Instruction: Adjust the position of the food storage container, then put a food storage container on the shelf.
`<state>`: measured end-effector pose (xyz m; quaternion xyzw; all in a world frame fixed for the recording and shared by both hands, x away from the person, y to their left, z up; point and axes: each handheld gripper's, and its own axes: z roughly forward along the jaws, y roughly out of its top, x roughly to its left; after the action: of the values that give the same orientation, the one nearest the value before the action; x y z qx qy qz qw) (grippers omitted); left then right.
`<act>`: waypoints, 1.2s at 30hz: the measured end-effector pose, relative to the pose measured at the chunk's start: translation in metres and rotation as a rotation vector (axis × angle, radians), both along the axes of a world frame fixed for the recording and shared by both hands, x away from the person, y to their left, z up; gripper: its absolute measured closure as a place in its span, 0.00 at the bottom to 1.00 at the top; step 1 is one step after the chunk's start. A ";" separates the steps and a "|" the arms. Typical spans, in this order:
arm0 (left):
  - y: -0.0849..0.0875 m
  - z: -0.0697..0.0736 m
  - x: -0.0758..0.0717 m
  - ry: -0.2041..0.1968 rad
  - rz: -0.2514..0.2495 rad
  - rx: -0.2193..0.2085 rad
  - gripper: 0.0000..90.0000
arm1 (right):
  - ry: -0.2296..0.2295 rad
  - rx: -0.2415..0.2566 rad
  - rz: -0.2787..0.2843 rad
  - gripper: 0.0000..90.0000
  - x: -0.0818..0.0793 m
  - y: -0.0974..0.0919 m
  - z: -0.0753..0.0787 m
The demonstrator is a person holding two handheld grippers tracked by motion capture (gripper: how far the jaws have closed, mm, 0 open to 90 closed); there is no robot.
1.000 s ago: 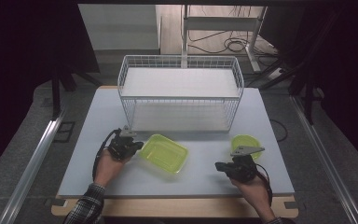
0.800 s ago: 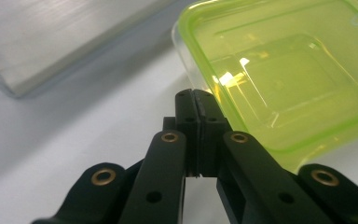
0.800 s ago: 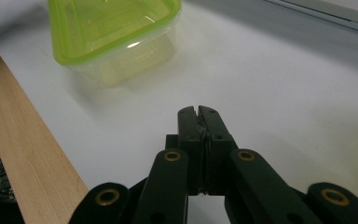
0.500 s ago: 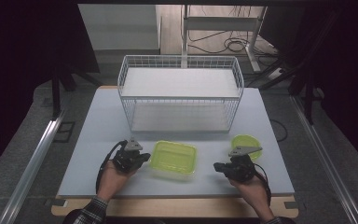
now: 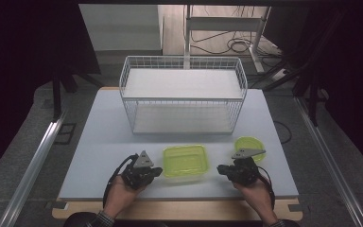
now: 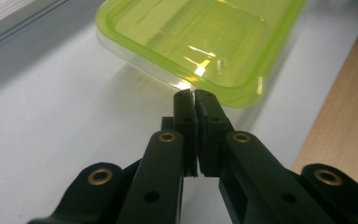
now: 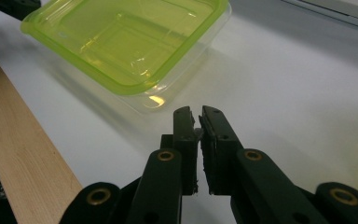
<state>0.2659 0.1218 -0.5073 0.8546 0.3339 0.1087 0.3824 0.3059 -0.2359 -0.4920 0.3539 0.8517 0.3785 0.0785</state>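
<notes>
Nearest you, your left hand-held gripper lay low on the table, its jaws clenched with only a hairline between the pads and nothing caught in them; the left gripper view placed its tips just at the near corner of the green lidded container, at or almost at the rim, though contact could not be judged for certain. Your right hand-held gripper mirrored it from the other side, its jaws all but together with a thin slit and nothing held, and its tips stood short of the container, with bare table between.

The container sat flat on the table between the two hand-held grippers, near the front edge and lid on. Just beyond your right hand lay a small round green bowl, untouched.

Farthest stood the white wire basket rack, both tiers bare.

Judged from this layout, the work was at an early stage: the container had been positioned but not gripped or lifted, and any placing into the rack remained to be done.
</notes>
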 end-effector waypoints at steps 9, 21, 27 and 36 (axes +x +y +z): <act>0.022 -0.004 -0.019 -0.059 0.057 0.008 0.56 | -0.018 0.011 -0.015 0.85 -0.002 -0.006 0.004; 0.047 -0.013 -0.031 -0.060 0.154 0.060 0.11 | -0.053 0.029 -0.008 0.41 -0.006 -0.005 0.002; 0.052 -0.014 -0.032 -0.081 0.176 0.039 0.06 | -0.024 0.028 -0.002 0.35 -0.004 -0.002 -0.002; 0.053 -0.015 -0.032 -0.097 0.174 0.034 0.04 | 0.016 0.058 -0.025 0.43 -0.002 -0.003 0.003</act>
<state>0.2342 0.1748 -0.5218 0.8225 0.3859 0.1883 0.3729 0.3035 -0.2387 -0.4894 0.3698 0.8364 0.3991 0.0663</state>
